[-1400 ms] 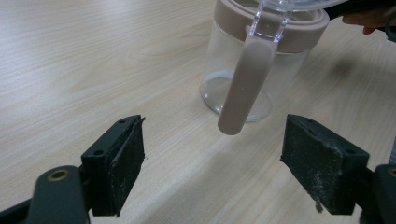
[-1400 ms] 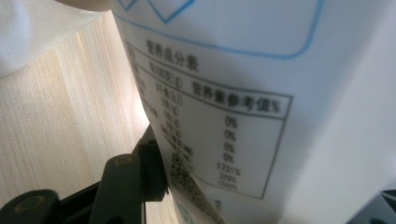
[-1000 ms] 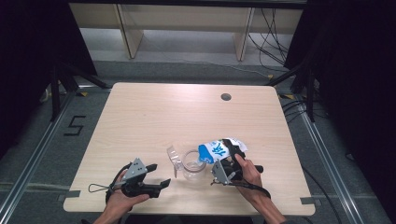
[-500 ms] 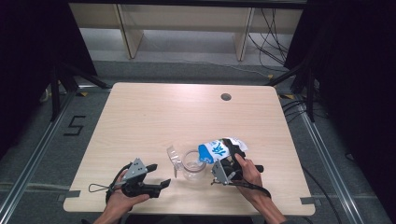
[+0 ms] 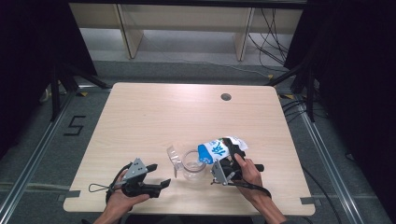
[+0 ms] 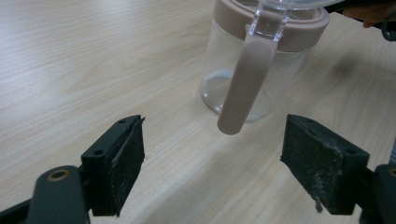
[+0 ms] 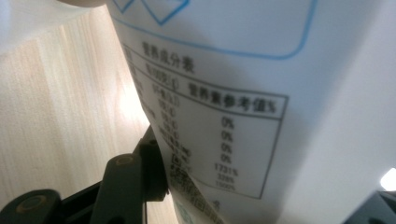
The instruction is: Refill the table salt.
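While our right tool [image 5: 227,164] gripped the blue-and-white bag [image 5: 215,150] tipped over the jar [image 5: 193,163] on the counter [image 5: 154,116], our left tool [image 5: 156,178] sat open nearby, so we figured next was tilting further to pour.

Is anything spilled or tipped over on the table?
Nothing looks spilled. The blue and white bag is tipped over the clear jar only because the right gripper holds it there. The jar stands upright with its lid flipped open.
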The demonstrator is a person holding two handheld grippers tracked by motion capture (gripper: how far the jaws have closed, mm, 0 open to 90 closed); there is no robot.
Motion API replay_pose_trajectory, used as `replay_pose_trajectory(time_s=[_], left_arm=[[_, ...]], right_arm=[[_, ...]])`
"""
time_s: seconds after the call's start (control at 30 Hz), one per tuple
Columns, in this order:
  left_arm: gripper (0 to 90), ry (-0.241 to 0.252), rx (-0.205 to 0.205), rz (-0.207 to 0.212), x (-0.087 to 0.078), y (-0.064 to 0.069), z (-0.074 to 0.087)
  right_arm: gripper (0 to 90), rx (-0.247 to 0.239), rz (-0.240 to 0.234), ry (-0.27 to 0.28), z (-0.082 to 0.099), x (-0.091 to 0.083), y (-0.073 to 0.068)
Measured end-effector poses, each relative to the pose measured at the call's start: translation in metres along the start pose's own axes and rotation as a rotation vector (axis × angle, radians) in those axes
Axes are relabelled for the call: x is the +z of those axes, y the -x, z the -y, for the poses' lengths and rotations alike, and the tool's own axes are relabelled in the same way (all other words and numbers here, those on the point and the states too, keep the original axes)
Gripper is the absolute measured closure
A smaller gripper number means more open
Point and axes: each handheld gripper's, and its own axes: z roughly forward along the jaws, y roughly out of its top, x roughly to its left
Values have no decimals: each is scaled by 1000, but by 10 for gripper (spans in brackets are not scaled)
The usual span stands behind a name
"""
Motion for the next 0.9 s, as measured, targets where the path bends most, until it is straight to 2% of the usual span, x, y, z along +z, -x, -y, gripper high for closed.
replay_pose_trajectory(time_s=[0.03,0.1,0.13,0.17,0.2,0.23,0.27,0.3,0.37,0.4,0.43,0.47,0.5,0.53,0.6,0.63,0.67,0.7,0.73,0.8,0.9], left_arm=[[205,0,1,0,0,0,0],[206,-1,11,2,0,0,0],[205,-2,19,3,0,-1,0],[206,-1,17,3,0,-1,0],[206,-1,5,2,0,0,0],[206,-2,0,1,0,0,0],[206,1,-4,0,0,0,0],[206,-2,0,-1,0,0,0],[206,1,-5,0,0,1,0],[205,-5,8,0,0,0,0],[206,-5,19,-1,0,-1,0],[205,-7,19,1,0,-1,0],[205,-1,14,-4,0,0,0],[205,-1,14,-3,0,0,0],[205,-2,14,-3,0,0,0],[205,0,18,-1,0,0,0],[205,1,15,-2,0,0,0],[205,-5,7,-7,0,0,0],[205,-2,-2,-3,0,0,0],[205,-5,19,-1,0,0,0],[205,-5,19,4,0,0,0]], right_arm=[[498,29,-3,7,1,1,-1],[499,13,-2,22,2,2,0],[499,39,-2,-12,0,-1,-2],[499,32,1,-11,0,0,-2],[499,2,5,15,1,2,-1],[500,-2,9,13,1,1,-1],[500,17,3,0,1,0,-2],[501,-3,12,13,1,1,-1],[502,7,19,-9,0,0,-3],[503,-30,24,13,0,1,-1],[503,-23,23,12,0,1,-1],[504,0,20,-8,-1,0,-2],[504,0,20,-8,-1,0,-2],[504,-14,20,3,0,1,-1],[505,-90,39,9,-2,2,4],[505,-96,32,13,-2,3,4],[505,-77,41,10,-2,3,2],[505,-24,34,11,-1,4,-1],[505,-31,35,18,-1,4,-1],[505,-36,35,8,-1,3,-2],[506,-50,30,25,-1,4,-1]])
